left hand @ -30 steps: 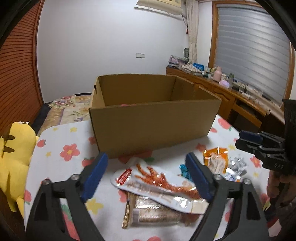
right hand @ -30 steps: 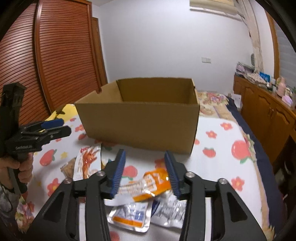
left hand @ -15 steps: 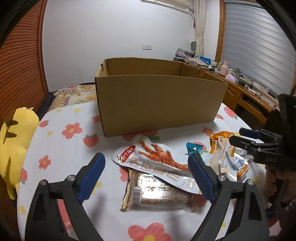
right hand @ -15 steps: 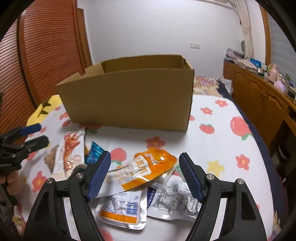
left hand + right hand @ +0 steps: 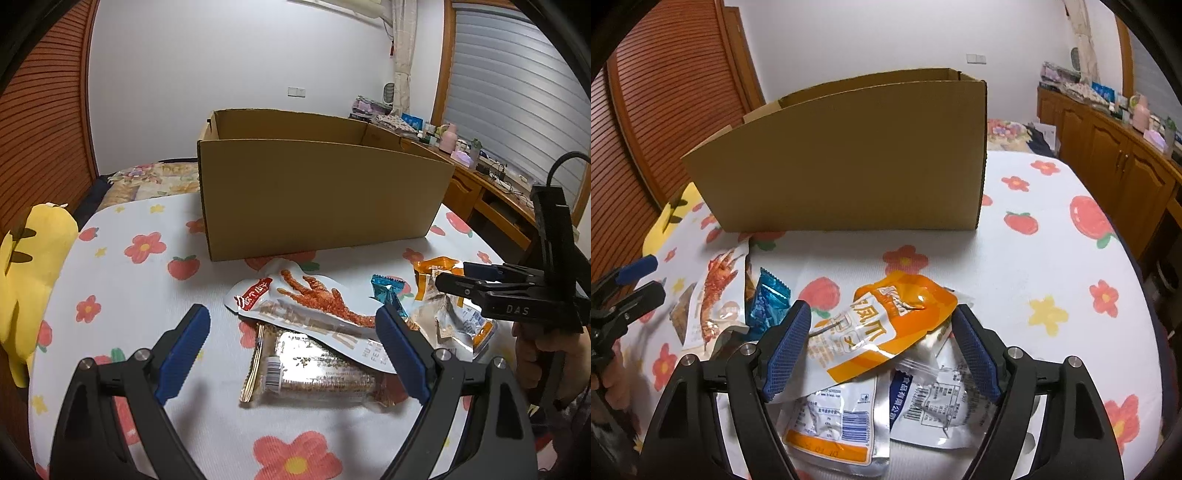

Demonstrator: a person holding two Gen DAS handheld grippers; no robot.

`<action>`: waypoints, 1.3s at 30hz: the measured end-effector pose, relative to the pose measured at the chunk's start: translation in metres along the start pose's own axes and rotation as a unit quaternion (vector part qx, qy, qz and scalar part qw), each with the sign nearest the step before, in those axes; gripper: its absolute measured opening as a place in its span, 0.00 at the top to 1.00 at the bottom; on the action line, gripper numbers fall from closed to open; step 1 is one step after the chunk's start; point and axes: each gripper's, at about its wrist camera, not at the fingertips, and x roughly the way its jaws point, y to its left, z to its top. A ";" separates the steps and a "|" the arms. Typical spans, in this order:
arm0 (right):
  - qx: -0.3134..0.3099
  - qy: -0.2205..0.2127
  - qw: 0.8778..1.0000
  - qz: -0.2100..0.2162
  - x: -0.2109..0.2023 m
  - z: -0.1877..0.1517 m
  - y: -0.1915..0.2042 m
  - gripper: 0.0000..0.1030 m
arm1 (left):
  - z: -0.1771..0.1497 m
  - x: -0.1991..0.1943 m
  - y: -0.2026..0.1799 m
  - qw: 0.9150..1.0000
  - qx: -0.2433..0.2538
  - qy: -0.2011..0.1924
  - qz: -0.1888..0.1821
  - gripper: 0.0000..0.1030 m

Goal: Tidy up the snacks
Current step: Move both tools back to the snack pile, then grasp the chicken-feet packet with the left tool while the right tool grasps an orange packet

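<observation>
Right hand-held gripper (image 5: 881,345): jaws spread wide, empty, straddling the orange pouch (image 5: 886,328) at the top of the right-hand pile. Left hand-held gripper (image 5: 291,343): likewise spread wide and empty, poised over the white chicken-feet pouch (image 5: 306,306), with the clear bar pack (image 5: 314,373) partly beneath that pouch. Judged step: approach for first pick-up, both sides. For a sound grasp on the right: lower until the pads bracket the orange pouch across its narrow width, close on the crimped top edge rather than the slack middle, lift straight up to avoid dragging the packs below. Slippery foil likely; close firmly. Same method on the left: take the top pouch first, bar pack afterwards. Destination, by judgement: cardboard box (image 5: 849,155), open-topped, straight ahead of both hand-held grippers on the floral bench (image 5: 1052,258); interior not visible from here. Count of snacks in view: one orange pouch, one white chicken-feet pouch, one clear bar pack, one small blue wrapper (image 5: 768,299) left of the right hand-held gripper, two white-and-foil packs (image 5: 834,421) (image 5: 938,402) under the orange pouch. One box. Further items under the pile: cannot tell.
</observation>
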 end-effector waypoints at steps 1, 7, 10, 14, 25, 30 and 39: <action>-0.001 0.002 1.000 0.000 0.001 0.001 0.000 0.22 | 0.000 -0.001 0.000 1.000 0.000 0.000 0.000 0.11; 0.004 0.025 1.000 0.007 0.014 0.005 0.002 0.22 | -0.004 -0.009 0.002 1.000 -0.003 0.000 0.001 0.11; 0.005 0.026 1.000 0.002 0.017 0.007 0.004 0.30 | -0.007 -0.012 0.004 1.000 -0.005 0.003 0.000 0.11; 0.002 0.018 1.000 -0.006 0.013 0.010 0.006 0.54 | -0.009 -0.012 0.004 1.000 -0.006 0.008 -0.001 0.11; 0.009 0.004 1.000 0.014 0.000 0.017 0.002 0.78 | 0.007 0.030 -0.003 0.998 -0.032 0.062 -0.002 0.11; 0.017 -0.002 0.999 0.029 -0.005 0.011 0.000 0.67 | 0.014 0.054 -0.002 0.994 -0.063 0.092 0.019 0.11; 0.009 -0.029 0.999 0.036 -0.024 -0.003 0.001 0.48 | 0.018 0.080 -0.012 0.989 -0.071 0.123 0.039 0.11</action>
